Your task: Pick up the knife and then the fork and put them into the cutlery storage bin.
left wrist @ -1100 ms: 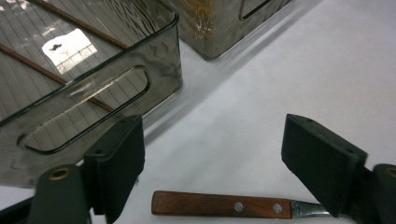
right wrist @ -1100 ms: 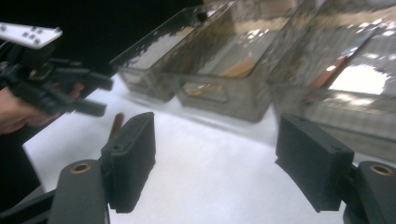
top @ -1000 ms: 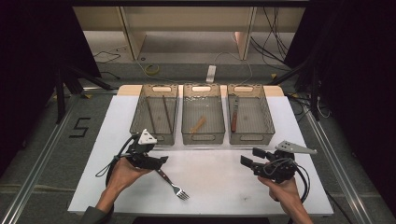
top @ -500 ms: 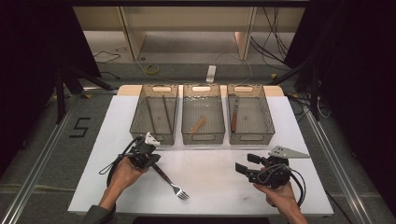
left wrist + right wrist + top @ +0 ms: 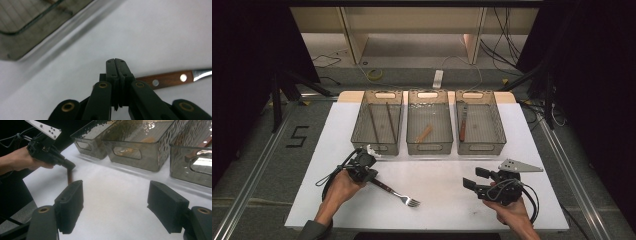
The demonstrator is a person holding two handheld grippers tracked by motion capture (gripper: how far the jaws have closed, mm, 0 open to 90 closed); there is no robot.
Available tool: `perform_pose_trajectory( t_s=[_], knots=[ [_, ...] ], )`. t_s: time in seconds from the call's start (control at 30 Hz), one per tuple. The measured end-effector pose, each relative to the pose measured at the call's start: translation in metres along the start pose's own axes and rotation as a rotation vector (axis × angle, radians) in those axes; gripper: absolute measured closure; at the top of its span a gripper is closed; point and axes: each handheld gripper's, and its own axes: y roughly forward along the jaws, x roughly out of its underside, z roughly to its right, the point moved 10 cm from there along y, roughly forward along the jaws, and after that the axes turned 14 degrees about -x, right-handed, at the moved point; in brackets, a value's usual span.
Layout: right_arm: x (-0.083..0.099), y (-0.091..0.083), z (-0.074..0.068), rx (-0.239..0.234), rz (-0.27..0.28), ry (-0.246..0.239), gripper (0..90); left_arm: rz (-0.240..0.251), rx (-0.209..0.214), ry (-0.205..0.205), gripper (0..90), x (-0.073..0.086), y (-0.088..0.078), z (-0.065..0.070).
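Three wire trays stand side by side at the far edge of the white table [image 5: 447,210] in the high view. The left tray [image 5: 377,148] holds two long dark sticks, the middle tray [image 5: 429,148] a pale wooden piece lying at a slant, and the right tray [image 5: 482,148] a brown-handled utensil. The fork [image 5: 394,192] lies on the bare table in front of the left tray. Its long axis runs on a diagonal, with the handle end up by the left gripper [image 5: 371,176] and the tines pointing toward the person's side and the right. The left hand is plainly the nearer one. The right gripper [image 5: 476,178] is well apart from the fork, over the right part of the table.

In the left gripper view, the left gripper [image 5: 116,61] has its jaws pressed tight together with no gap. The fork's wooden handle [image 5: 165,80] runs crosswise out from behind them to the right, so the jaws sit at the handle's end. I cannot tell whether they actually pinch it. A corner of a tray [image 5: 15,37] shows at upper left.

In the right gripper view, the right gripper [image 5: 116,202] stands wide open with nothing between its jaws. Beyond it, the left gripper [image 5: 68,166] has its tip on the top of the handle [image 5: 69,177].
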Motion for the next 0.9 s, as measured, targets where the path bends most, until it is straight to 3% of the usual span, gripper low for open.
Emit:
perform_pose_trajectory(
  t_s=[0.1, 0.43, 0.9],
  knots=[
    [0.000, 0.000, 0.001, 0.001, 0.001, 0.002, 29.5, -0.025, 0.026, -0.021, 88.7, 0.009, -0.003, -0.003],
    [0.001, 0.000, 0.000, 0.001, -0.002, 0.005, 29.5, -0.080, 0.051, -0.007, 88.7, 0.028, -0.014, 0.003],
    [0.001, 0.000, -0.001, 0.001, -0.005, 0.001, 29.6, -0.079, 0.122, 0.002, 88.6, 0.039, -0.027, 0.014]
  ],
)
